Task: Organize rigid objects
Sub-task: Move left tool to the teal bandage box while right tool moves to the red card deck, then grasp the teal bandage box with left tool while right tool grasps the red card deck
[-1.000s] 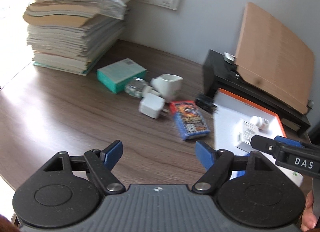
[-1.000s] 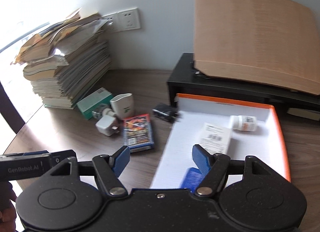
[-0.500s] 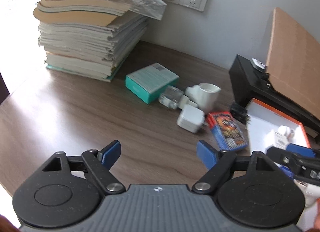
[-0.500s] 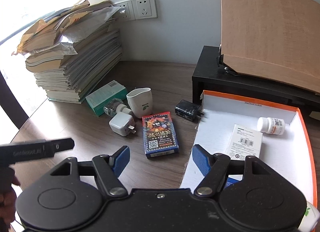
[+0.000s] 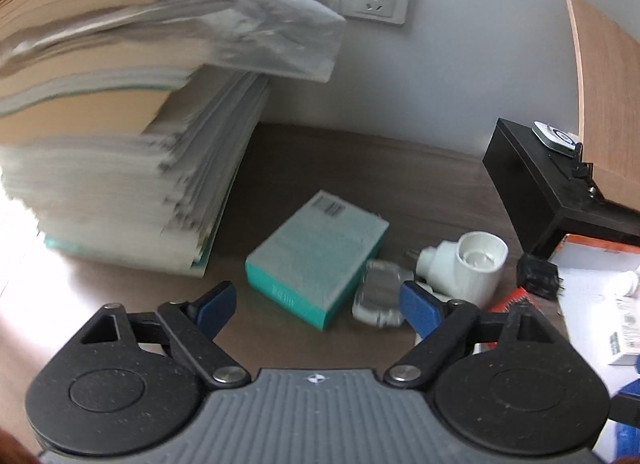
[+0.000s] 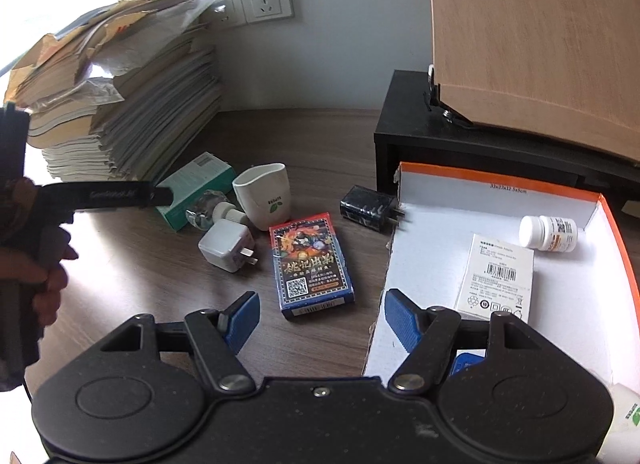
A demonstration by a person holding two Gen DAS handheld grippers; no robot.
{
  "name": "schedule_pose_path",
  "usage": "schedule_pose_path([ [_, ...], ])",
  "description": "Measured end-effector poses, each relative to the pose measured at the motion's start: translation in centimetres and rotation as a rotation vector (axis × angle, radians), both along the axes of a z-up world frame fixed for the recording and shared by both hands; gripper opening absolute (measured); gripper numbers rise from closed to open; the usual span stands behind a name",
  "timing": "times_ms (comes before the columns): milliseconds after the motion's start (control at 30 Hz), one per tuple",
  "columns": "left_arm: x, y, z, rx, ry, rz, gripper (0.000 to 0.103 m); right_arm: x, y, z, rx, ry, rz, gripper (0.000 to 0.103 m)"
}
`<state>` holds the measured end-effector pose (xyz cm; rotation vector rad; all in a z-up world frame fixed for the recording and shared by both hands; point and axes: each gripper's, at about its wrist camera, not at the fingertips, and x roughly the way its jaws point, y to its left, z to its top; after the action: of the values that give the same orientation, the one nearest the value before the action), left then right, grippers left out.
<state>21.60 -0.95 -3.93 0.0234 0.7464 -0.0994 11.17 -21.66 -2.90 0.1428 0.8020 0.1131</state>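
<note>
Now the left gripper (image 5: 316, 300) hangs wide open and empty, with the teal box (image 5: 316, 254) lying on the table between and just beyond its fingers, a paper stack (image 5: 120, 167) close on its left. The right gripper (image 6: 318, 314) is also wide open and empty, the card pack (image 6: 310, 264) just ahead, the orange-rimmed box (image 6: 612, 223) to the right.
</note>
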Motion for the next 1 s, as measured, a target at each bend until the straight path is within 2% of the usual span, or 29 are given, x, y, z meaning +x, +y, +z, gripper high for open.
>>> schedule_pose_path([
  [133,1.1,-0.8,-0.8,0.078,-0.089,-0.05,0.097,0.2,0.3,-0.4,-0.003,0.014,-0.007,0.082],
  [267,3.0,-1.5,-1.6,0.145,-0.129,-0.101,0.099,0.5,0.4,-0.6,0.0,0.018,-0.009,0.082],
  [433,5.6,-1.9,-2.8,0.204,-0.1,-0.112,0.101,0.7,0.5,-0.7,0.001,0.02,-0.01,0.082],
  [533,5.3,-2.5,-3.5,0.238,-0.114,-0.117,0.102,0.8,0.4,-0.8,-0.002,0.024,-0.012,0.082],
  [567,5.2,-2.4,-3.6,0.204,-0.089,-0.122,0.093,0.8,0.3,-0.9,0.0,0.026,-0.014,0.082],
  [600,5.3,-2.1,-3.8,0.146,-0.038,-0.136,0.092,0.8,0.2,-1.0,0.004,0.027,-0.016,0.082],
  [633,5.3,-2.0,-4.2,0.127,0.002,-0.143,0.088,0.9,0.1,-1.1,0.008,0.028,-0.019,0.082],
  [667,4.9,-1.6,-4.3,0.055,0.028,-0.153,0.078,1.0,0.1,-1.2,0.013,0.029,-0.021,0.082],
  [700,4.3,-1.6,-4.1,0.031,0.035,-0.15,0.076,1.1,0.1,-1.2,0.013,0.029,-0.023,0.082],
  [767,2.8,-1.9,-3.8,0.041,0.046,-0.159,0.072,1.2,0.1,-1.1,0.017,0.024,-0.019,0.082],
  [833,1.0,-2.1,-3.7,0.041,0.049,-0.162,0.072,1.3,0.1,-1.2,0.021,0.023,-0.011,0.082],
  [900,0.1,-2.2,-3.6,0.044,0.044,-0.125,0.073,1.6,0.1,-1.3,0.022,0.023,-0.003,0.082],
  [967,0.1,-1.9,-3.4,0.011,0.036,-0.068,0.097,1.9,0.1,-1.5,0.025,0.025,0.001,0.082],
  [1000,0.4,-2.0,-3.1,-0.002,0.021,-0.062,0.098,2.1,0.1,-1.6,0.027,0.028,0.002,0.082],
])
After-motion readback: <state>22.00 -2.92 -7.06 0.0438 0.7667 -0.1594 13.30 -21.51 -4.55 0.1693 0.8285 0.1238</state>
